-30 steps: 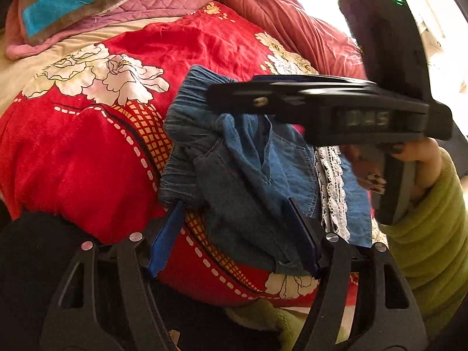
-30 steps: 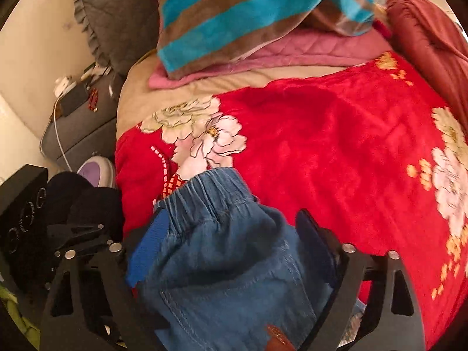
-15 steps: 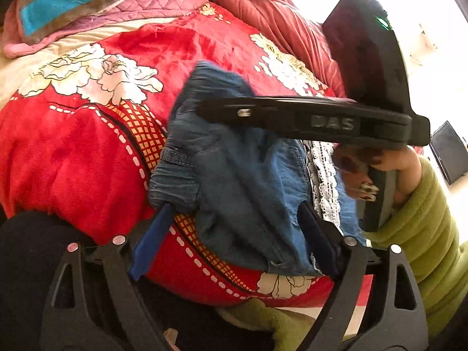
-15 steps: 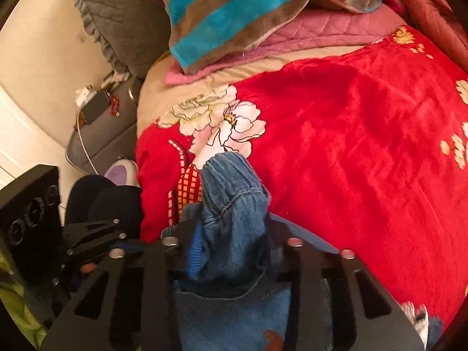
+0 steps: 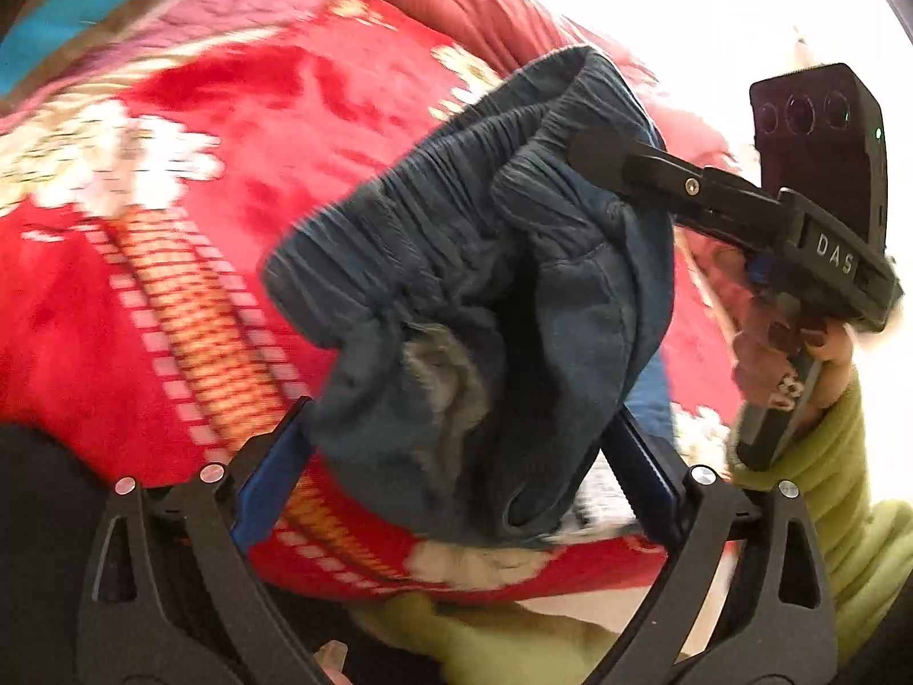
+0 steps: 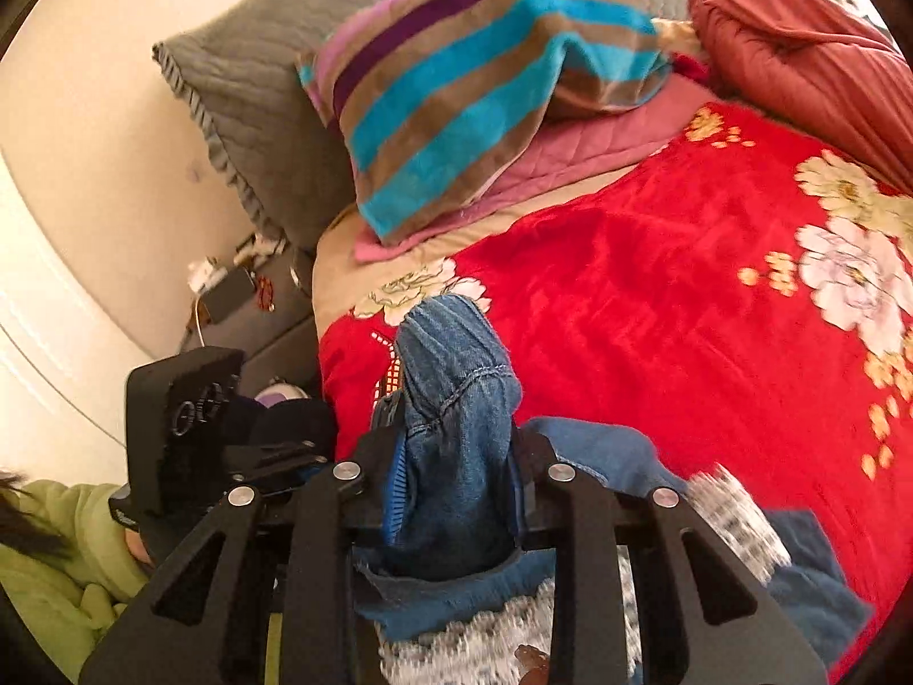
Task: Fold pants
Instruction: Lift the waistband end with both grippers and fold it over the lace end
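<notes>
One pants (image 5: 468, 308), two grippers, two pillows, perhaps three blankets.

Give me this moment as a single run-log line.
task: fold pants | right tongs: shut on pants waistband, lifted | left tongs: open, pants between the fingers | surface: red floral blanket
</notes>
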A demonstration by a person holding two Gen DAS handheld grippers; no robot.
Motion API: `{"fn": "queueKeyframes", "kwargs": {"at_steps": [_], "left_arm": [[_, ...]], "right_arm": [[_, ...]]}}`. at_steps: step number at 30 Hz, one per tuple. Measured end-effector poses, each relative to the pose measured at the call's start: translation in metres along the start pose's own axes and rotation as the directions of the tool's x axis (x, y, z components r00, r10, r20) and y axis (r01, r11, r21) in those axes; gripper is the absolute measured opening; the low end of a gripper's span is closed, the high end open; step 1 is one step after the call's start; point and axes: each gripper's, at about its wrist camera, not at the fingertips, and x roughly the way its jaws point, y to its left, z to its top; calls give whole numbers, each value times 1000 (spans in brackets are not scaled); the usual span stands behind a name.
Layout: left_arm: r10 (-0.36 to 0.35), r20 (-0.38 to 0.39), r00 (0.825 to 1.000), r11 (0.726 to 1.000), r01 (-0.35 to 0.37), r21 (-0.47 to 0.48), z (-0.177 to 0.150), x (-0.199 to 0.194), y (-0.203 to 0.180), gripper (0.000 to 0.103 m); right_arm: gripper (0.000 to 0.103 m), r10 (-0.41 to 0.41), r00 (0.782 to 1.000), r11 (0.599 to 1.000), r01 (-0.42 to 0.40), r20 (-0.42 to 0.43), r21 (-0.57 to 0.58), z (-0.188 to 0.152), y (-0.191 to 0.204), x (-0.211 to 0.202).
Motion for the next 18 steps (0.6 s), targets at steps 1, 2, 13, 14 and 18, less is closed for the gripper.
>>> {"fn": "queueKeyframes", "kwargs": {"at_steps": [1,2,13,14,18], "left_arm": [[-25,-10,1000,1000,25,-4,2,3,-4,90],[-55,-12,998,998,54,-6,4,5,-10,90],[-135,-56,989,962,145,230,-2,17,-89,89],[-130,-79,988,955,146,257,-8,23,-95,89],[-104,-153,983,941,147,305,-27,48,-107,89]], "right_arm": [[26,-1,1000,1000,1,14,7,-4,-2,-8],[26,-5,1000,1000,5,24,12,-7,-3,-14],[68,-106,973,975,61,205,215,-66,-35,-100],[68,-146,966,966,94,211,240,-75,-39,-107],[74,-249,950,918,170,188,359,-112,-56,-127]]}}
